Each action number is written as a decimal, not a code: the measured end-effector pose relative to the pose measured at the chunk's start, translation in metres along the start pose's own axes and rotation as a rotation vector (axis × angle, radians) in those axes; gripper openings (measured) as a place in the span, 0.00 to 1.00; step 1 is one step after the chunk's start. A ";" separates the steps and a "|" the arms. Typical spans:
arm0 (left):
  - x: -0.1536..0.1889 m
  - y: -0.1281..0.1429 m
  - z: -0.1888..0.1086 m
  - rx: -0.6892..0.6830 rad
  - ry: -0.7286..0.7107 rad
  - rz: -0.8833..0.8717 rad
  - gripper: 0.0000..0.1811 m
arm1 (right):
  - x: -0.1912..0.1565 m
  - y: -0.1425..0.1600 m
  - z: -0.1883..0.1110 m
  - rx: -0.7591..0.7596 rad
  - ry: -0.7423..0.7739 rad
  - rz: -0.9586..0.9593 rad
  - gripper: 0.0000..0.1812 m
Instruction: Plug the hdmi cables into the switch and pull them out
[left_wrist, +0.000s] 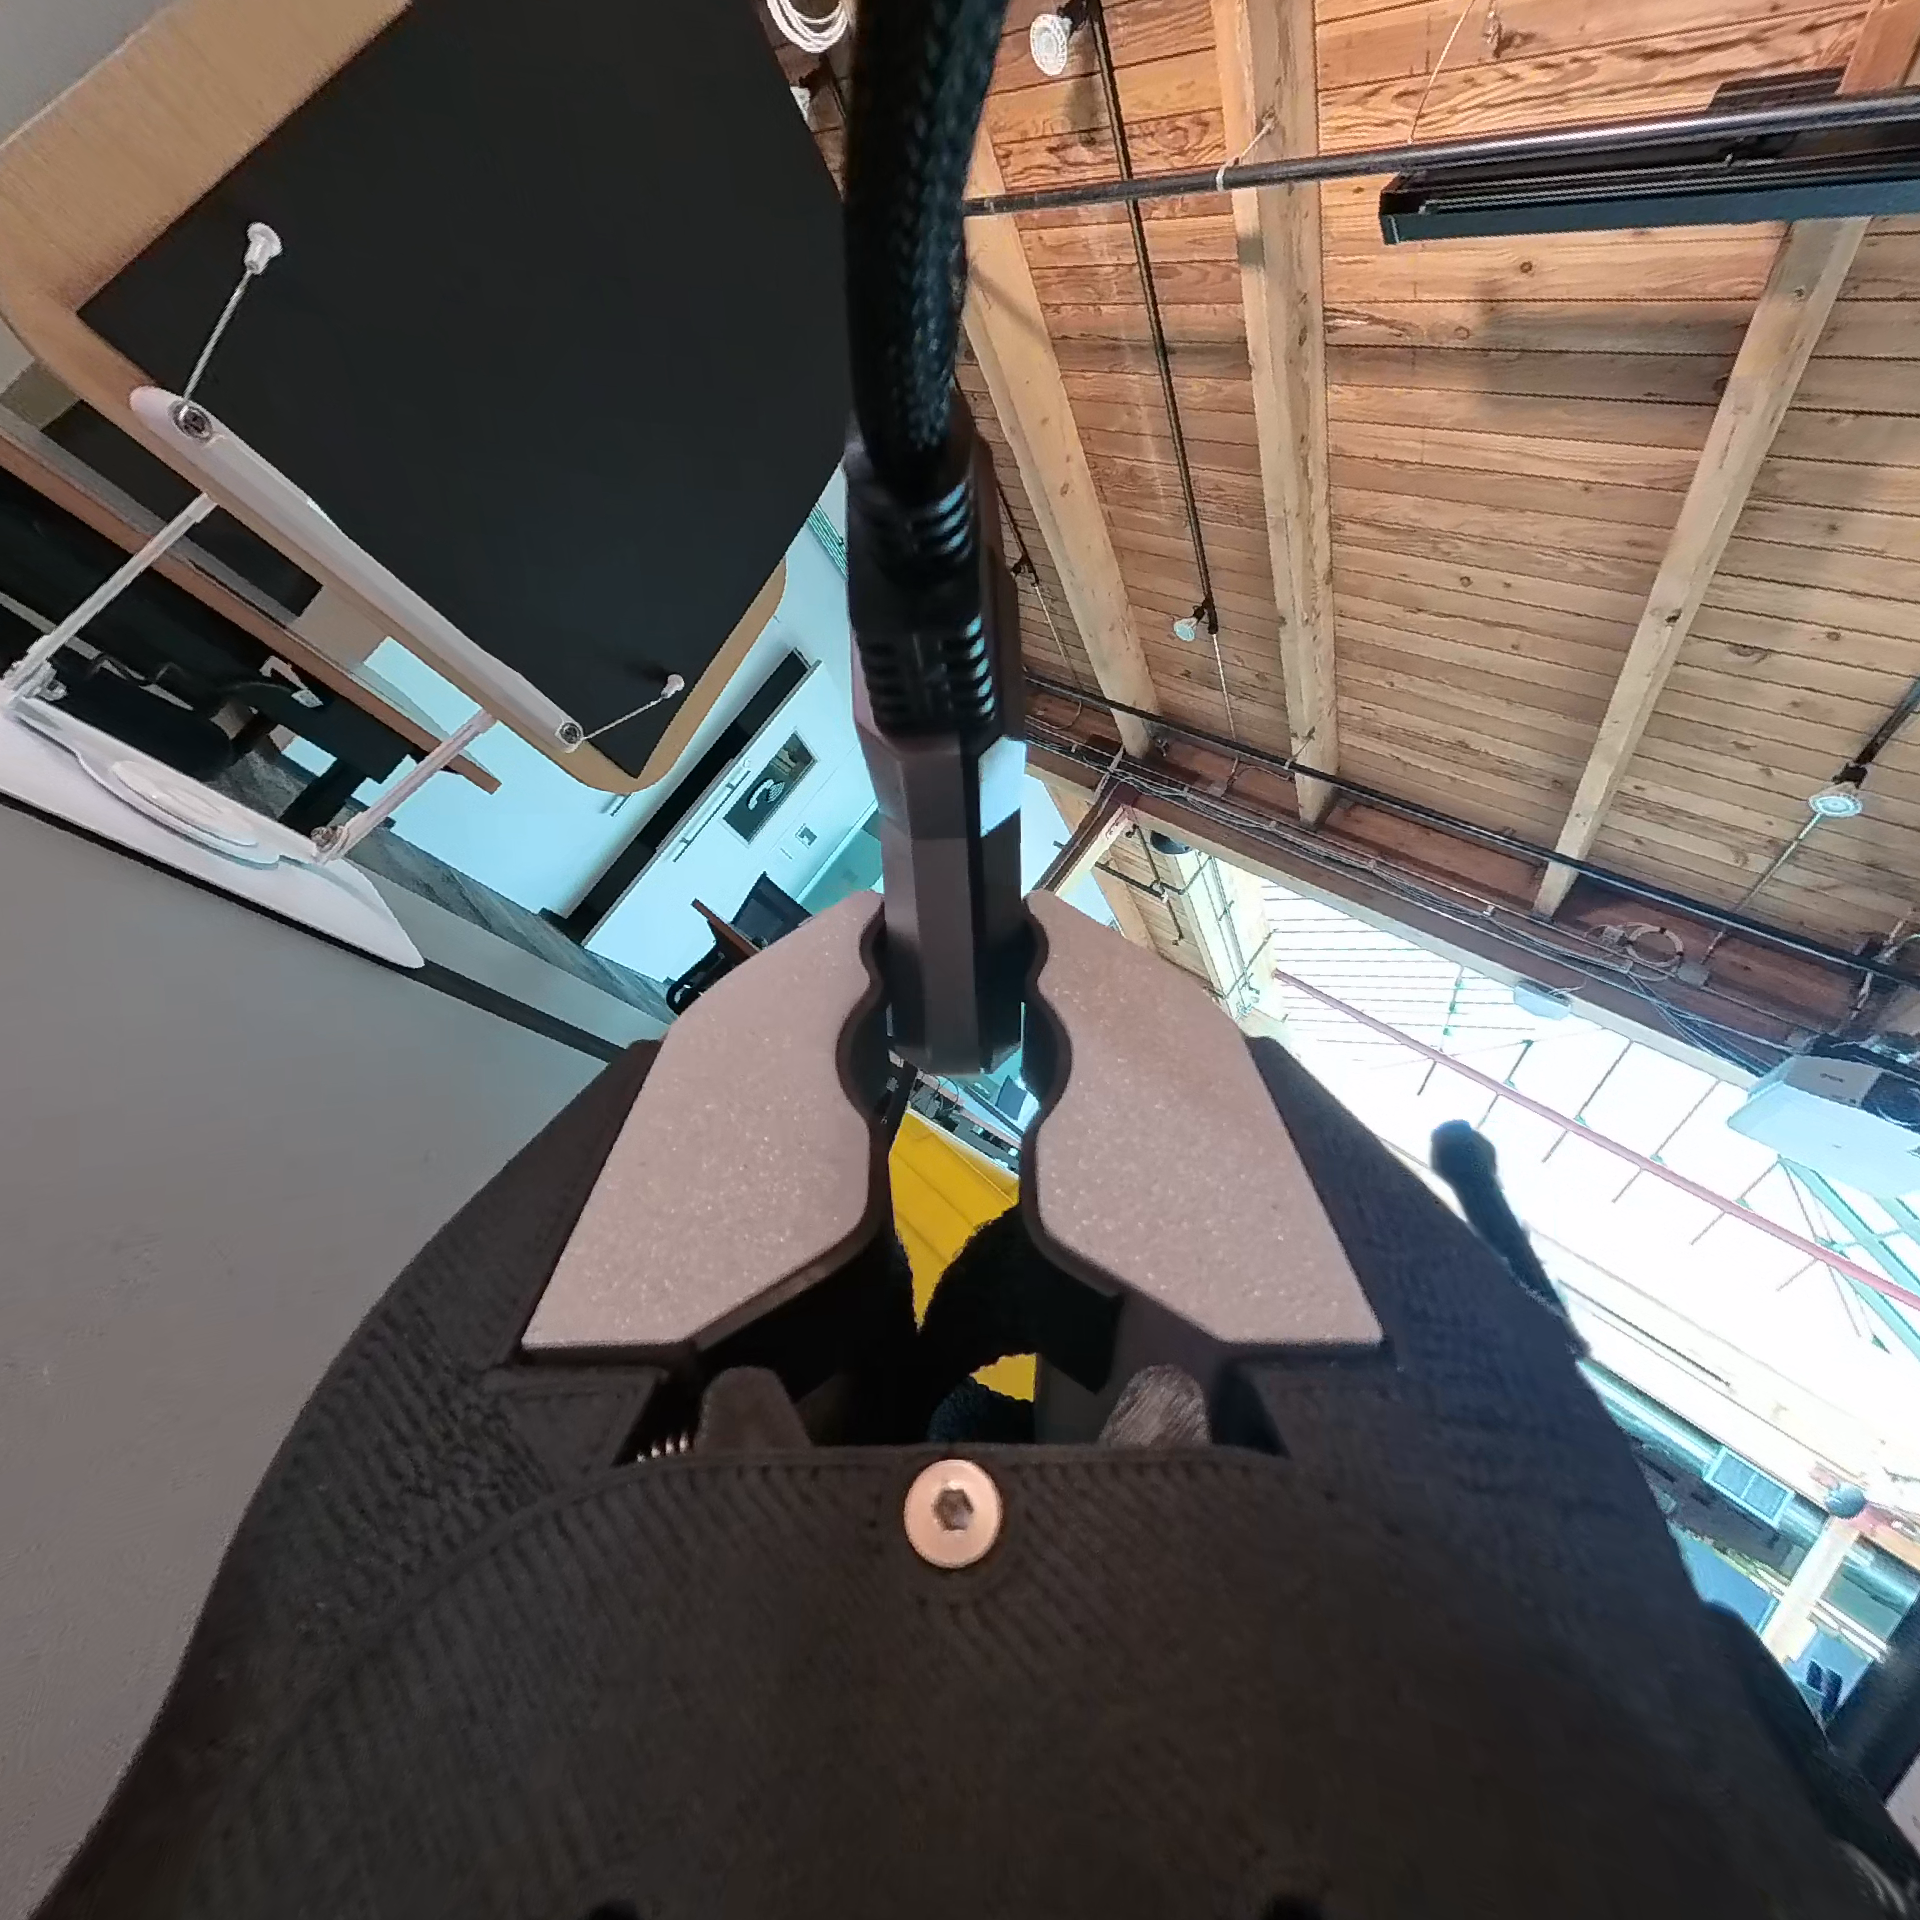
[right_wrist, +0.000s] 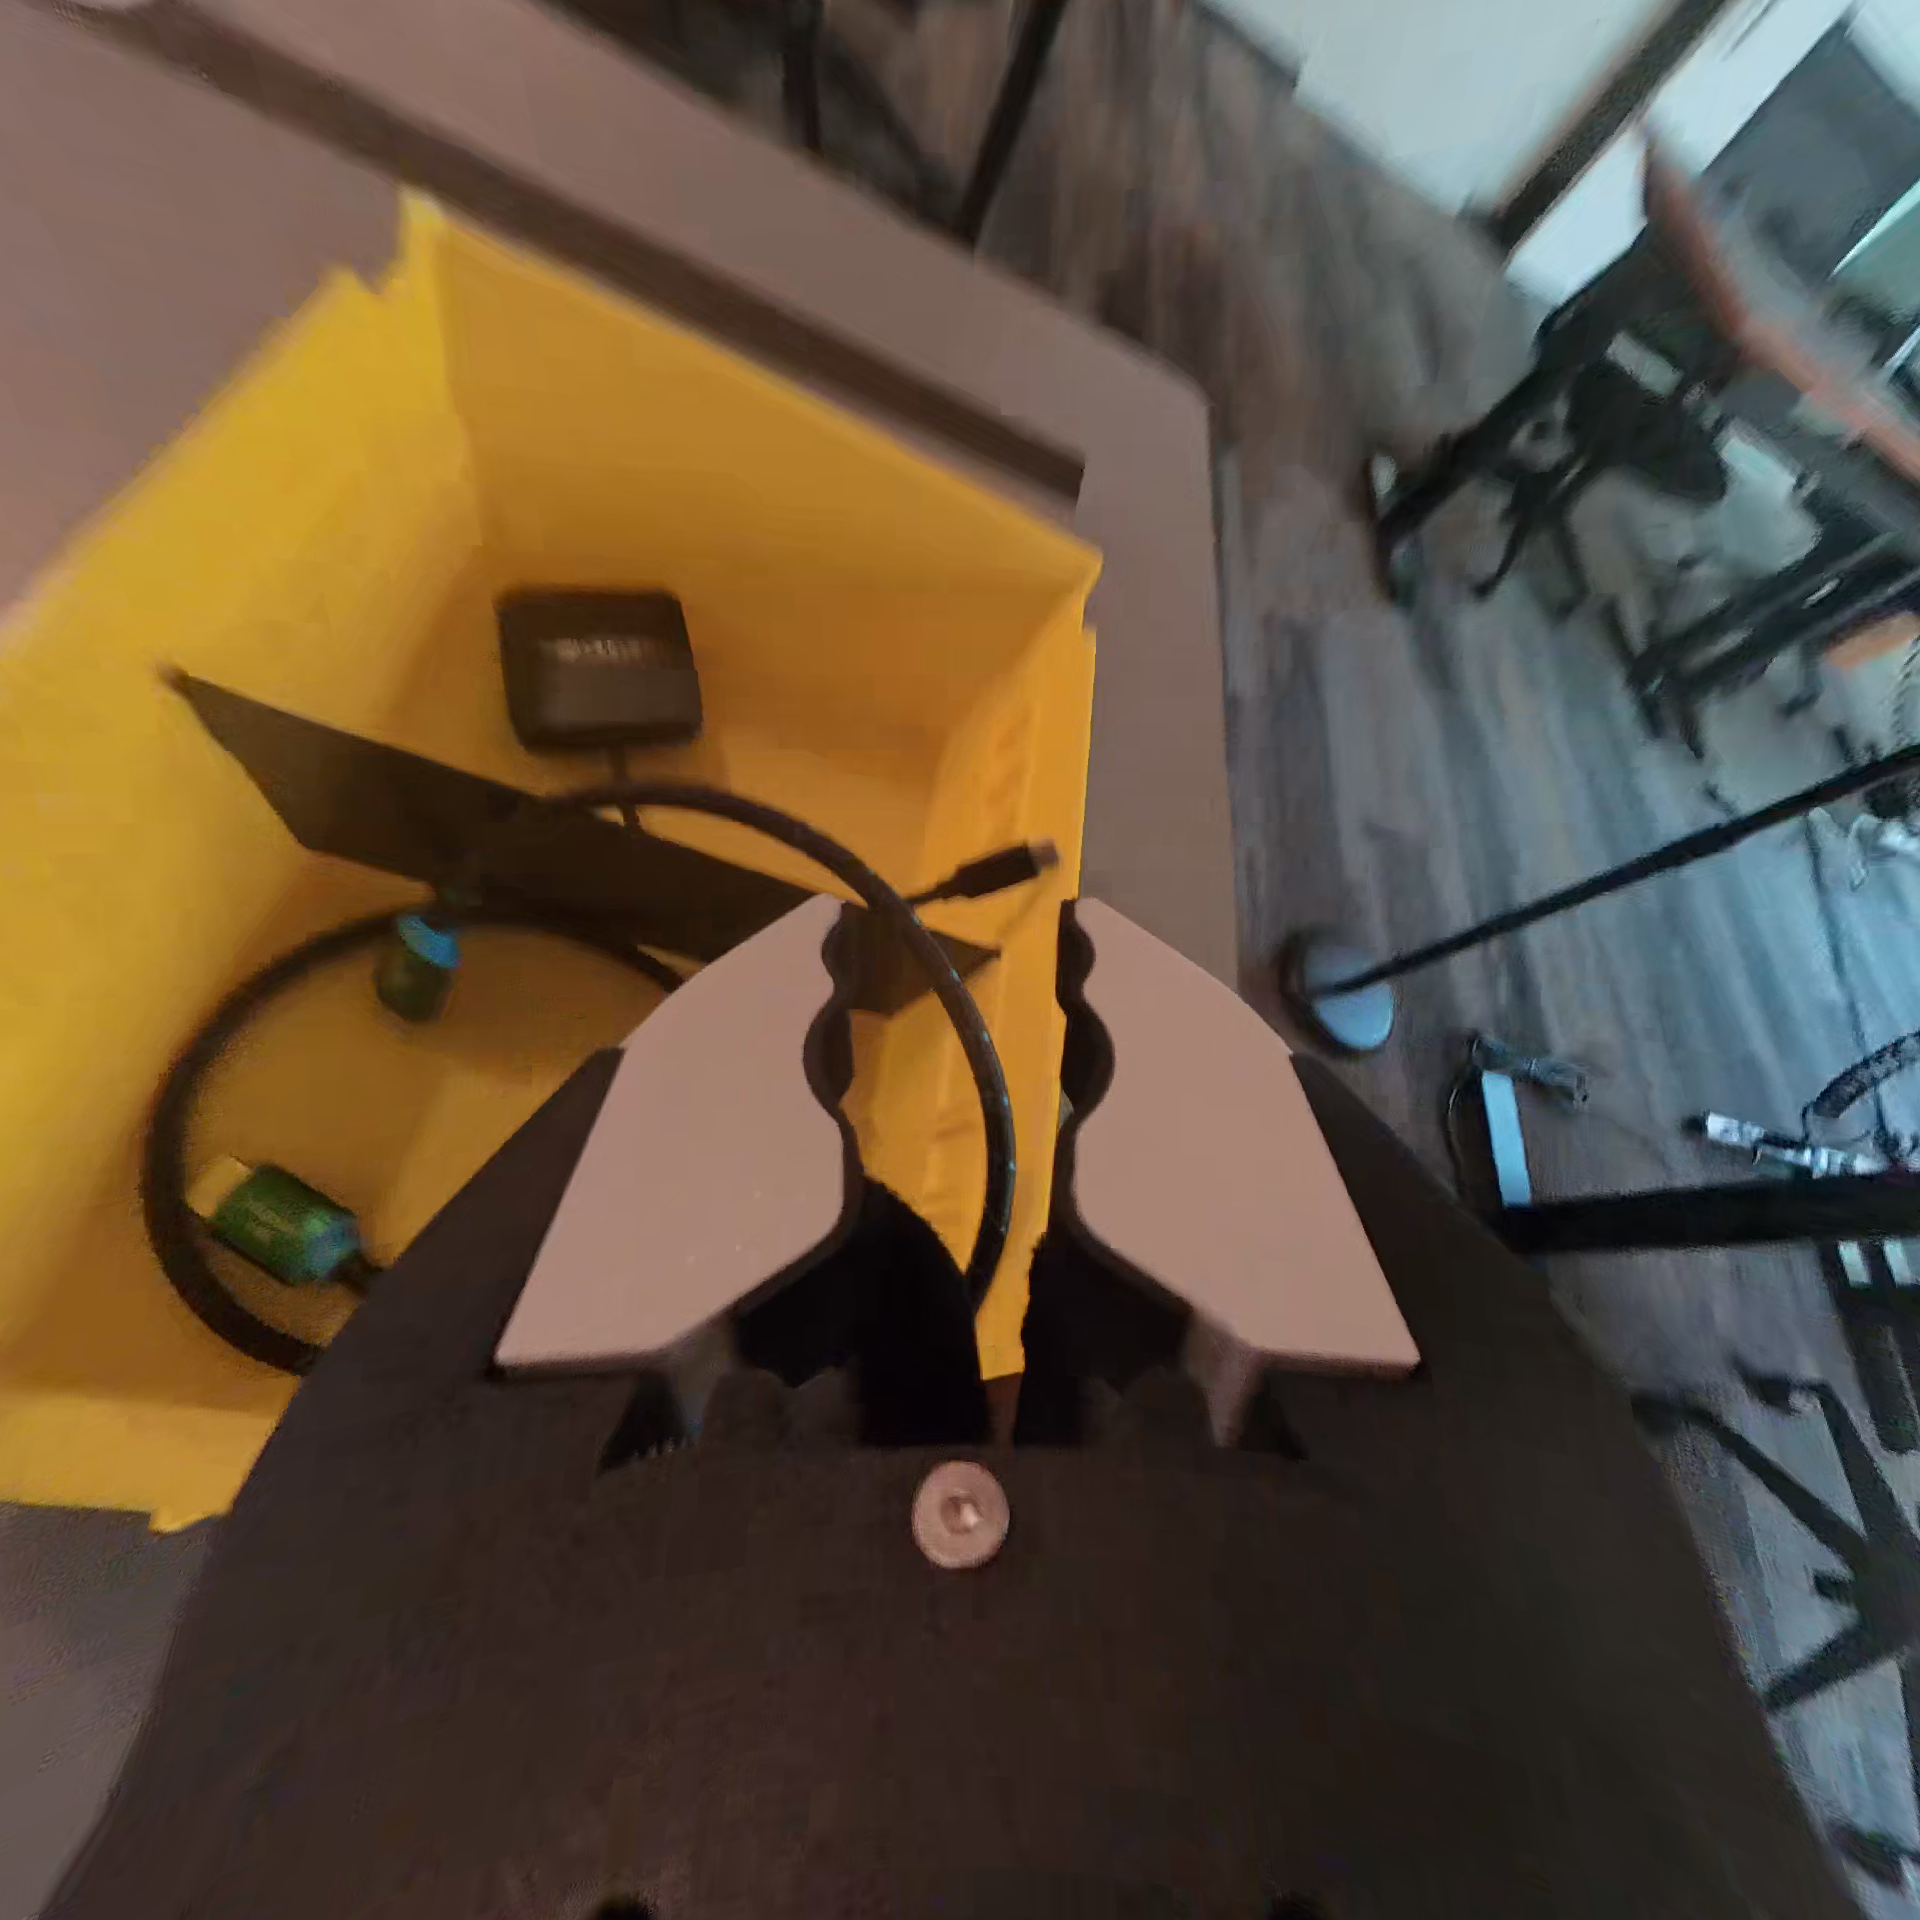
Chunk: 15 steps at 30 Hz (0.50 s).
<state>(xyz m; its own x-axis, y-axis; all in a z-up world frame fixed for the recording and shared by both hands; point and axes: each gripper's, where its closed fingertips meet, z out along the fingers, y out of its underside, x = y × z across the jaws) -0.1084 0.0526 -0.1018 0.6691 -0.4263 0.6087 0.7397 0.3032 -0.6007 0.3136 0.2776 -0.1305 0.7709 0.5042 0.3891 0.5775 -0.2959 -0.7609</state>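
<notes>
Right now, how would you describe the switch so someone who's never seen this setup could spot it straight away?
Find the yellow mat covering the grey table in the right wrist view. Toward its far side lies the switch, a small flat black box with rounded corners and a thin lead at its near edge. The green-ended cable plugs lie nearer the camera; it is the only boxy thing there.

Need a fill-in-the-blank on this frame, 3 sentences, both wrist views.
1. The left tool is shut on a black HDMI ____.
2. The switch lies on a ____ sheet.
3. The right tool is ____, holding nothing, with a thin black cable seen beyond it.

Missing words: plug; yellow; open
</notes>
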 end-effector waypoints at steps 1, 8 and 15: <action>0.000 0.000 0.000 0.000 -0.001 0.002 0.11 | 0.000 0.009 0.008 -0.040 -0.019 -0.010 0.21; 0.000 0.000 0.000 0.002 -0.002 0.003 0.11 | -0.012 0.038 0.025 -0.195 0.025 -0.350 0.05; 0.000 0.000 0.000 0.000 -0.001 0.004 0.11 | -0.041 0.066 0.051 -0.370 -0.021 -0.869 0.05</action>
<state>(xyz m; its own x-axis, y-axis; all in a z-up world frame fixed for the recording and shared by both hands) -0.1081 0.0528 -0.1020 0.6723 -0.4239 0.6069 0.7369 0.3050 -0.6033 0.3068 0.2791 -0.2236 0.0270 0.6825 0.7303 0.9989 -0.0464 0.0064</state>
